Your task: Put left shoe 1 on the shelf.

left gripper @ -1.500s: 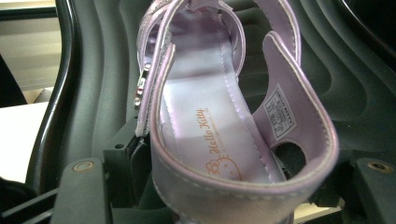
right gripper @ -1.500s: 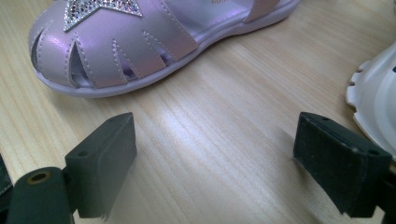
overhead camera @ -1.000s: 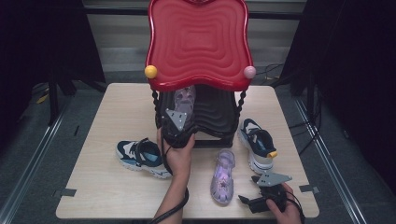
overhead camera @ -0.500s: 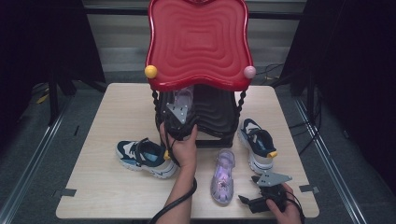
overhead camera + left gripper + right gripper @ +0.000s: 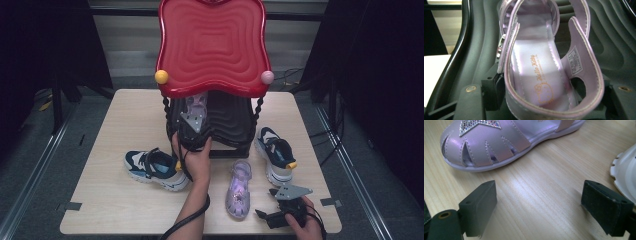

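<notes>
Lilac, glossy sandal (image 5: 541, 75), cartoon-printed insole, on ribbed black shelf (image 5: 614, 40)

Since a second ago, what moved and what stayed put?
The left gripper pushed the purple sandal a bit deeper onto the black shelf, and its fingers have just been opening around the heel. The right gripper, the other sandal and both sneakers stayed put.

Sandal on rack (image 5: 541, 75): pearly lilac faux leather, stitched edges, smooth satin insole. Rack shelf (image 5: 614, 42): matt dark ribbed plastic. Rack top (image 5: 212, 45): glossy red plastic. Table (image 5: 544, 202): pale wood grain, slight sheen. Right gripper (image 5: 539, 205) pads: matt black rubber.
</notes>
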`<state>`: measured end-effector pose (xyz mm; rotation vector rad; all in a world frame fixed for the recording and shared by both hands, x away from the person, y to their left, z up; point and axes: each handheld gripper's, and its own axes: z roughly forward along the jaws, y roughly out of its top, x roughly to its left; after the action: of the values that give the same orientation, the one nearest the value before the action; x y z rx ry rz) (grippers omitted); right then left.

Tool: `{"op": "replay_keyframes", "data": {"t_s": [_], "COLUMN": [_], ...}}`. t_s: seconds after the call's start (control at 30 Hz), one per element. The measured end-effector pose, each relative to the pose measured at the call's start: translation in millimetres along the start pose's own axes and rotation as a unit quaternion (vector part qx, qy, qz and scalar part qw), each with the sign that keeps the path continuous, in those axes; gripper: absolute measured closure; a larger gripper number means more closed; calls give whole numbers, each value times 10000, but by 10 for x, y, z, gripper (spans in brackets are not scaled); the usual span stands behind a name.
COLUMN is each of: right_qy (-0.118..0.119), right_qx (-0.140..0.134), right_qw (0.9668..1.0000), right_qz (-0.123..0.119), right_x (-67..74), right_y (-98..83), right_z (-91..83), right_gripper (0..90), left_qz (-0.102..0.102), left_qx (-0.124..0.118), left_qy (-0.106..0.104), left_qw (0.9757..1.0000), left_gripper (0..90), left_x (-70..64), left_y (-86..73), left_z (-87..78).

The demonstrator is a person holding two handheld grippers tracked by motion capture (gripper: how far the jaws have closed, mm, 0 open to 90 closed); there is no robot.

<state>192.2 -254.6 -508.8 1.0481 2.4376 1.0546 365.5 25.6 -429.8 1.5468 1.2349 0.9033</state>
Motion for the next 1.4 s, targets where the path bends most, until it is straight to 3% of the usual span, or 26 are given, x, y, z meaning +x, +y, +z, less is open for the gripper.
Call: {"op": "replay_keyframes", "data": {"t_s": [0.17,0.6,0.83,1.07,1.4], "right_qy": [-8,-3,-2,-2,-3], "right_qx": [-1,-7,-6,-6,-6], "right_qw": [10000,10000,10000,10000,10000], "right_qz": [-4,-3,-2,-1,-1], "right_x": [-1,-1,-1,-1,-1], "right_y": [0,0,0,0,0], "right_z": [-1,0,0,0,0], "right_gripper": [126,126,126,126,126], "left_qz": [-85,-49,-35,83,70], "left_qx": [51,105,273,450,415], "left_qy": [-93,-216,-531,-687,-789], "left_qw": [9999,9997,9982,9966,9960], "left_gripper": [273,231,193,176,161], "left_x": [17,41,69,110,110], "left_y": [18,155,236,299,362], "left_z": [1,-72,-115,-165,-231]}}
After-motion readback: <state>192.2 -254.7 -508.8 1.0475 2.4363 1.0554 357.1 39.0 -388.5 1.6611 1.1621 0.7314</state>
